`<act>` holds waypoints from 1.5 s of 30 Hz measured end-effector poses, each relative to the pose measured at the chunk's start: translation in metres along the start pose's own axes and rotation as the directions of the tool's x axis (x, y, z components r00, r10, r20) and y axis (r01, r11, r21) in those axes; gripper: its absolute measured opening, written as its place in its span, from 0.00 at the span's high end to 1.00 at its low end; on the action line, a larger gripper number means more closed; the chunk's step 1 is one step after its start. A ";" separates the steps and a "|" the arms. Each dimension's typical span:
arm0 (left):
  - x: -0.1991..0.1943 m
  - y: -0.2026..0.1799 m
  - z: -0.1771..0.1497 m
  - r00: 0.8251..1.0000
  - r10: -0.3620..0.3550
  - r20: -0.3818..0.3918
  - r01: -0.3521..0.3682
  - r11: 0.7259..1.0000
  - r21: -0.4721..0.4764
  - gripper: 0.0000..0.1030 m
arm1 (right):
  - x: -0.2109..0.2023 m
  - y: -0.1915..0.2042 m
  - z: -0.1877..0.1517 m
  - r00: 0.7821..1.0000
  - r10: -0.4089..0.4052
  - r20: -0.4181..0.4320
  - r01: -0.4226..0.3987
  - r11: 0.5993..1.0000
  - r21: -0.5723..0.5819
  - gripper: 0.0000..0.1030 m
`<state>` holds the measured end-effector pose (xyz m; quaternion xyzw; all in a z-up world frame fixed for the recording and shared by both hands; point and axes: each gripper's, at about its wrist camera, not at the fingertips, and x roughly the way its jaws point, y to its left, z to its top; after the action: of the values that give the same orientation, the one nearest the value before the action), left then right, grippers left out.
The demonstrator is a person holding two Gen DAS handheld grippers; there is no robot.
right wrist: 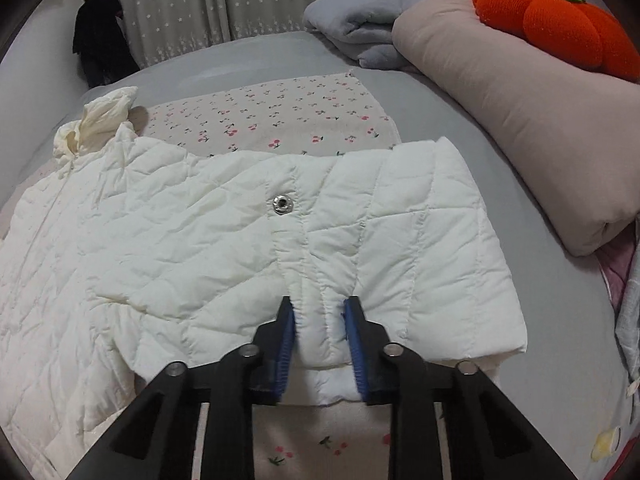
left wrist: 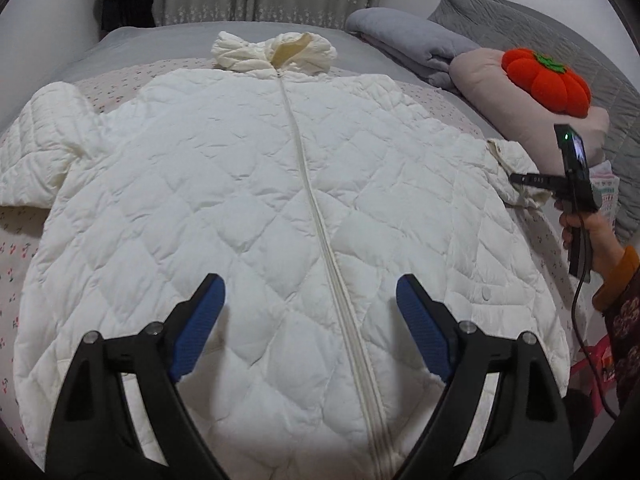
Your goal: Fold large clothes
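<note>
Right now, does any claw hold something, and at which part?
The right claw pinches the white quilted jacket at the cuff edge of its sleeve. The left claw is open above the jacket and holds nothing.

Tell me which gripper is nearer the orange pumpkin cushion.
Right. The right gripper is pinching the white jacket's sleeve cuff on the side below the pumpkin cushion. The left gripper hovers open over the jacket's lower front, farther away.
</note>
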<state>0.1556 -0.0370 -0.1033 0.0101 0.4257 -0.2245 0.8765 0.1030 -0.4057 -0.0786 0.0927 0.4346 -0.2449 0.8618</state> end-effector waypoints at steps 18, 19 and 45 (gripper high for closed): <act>0.033 -0.005 -0.017 0.995 -0.046 -0.086 0.056 0.992 0.112 0.11 | -0.049 -0.211 -0.021 0.875 -0.471 -0.111 0.482 0.835 0.266 0.97; 0.033 -0.005 -0.018 0.995 -0.049 -0.091 0.061 0.990 0.128 0.10 | -0.043 -0.218 -0.026 0.866 -0.483 -0.130 0.500 0.826 0.261 0.97; -0.028 0.132 0.000 0.933 0.354 -0.063 -0.348 0.934 0.081 0.10 | -0.067 -0.001 0.026 0.996 0.050 0.068 -0.052 0.998 0.027 0.42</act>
<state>0.1938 0.0923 -0.1049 0.1245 0.4424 -0.0782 0.8847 0.0873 -0.3929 -0.0100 0.1081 0.3993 -0.2320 0.8804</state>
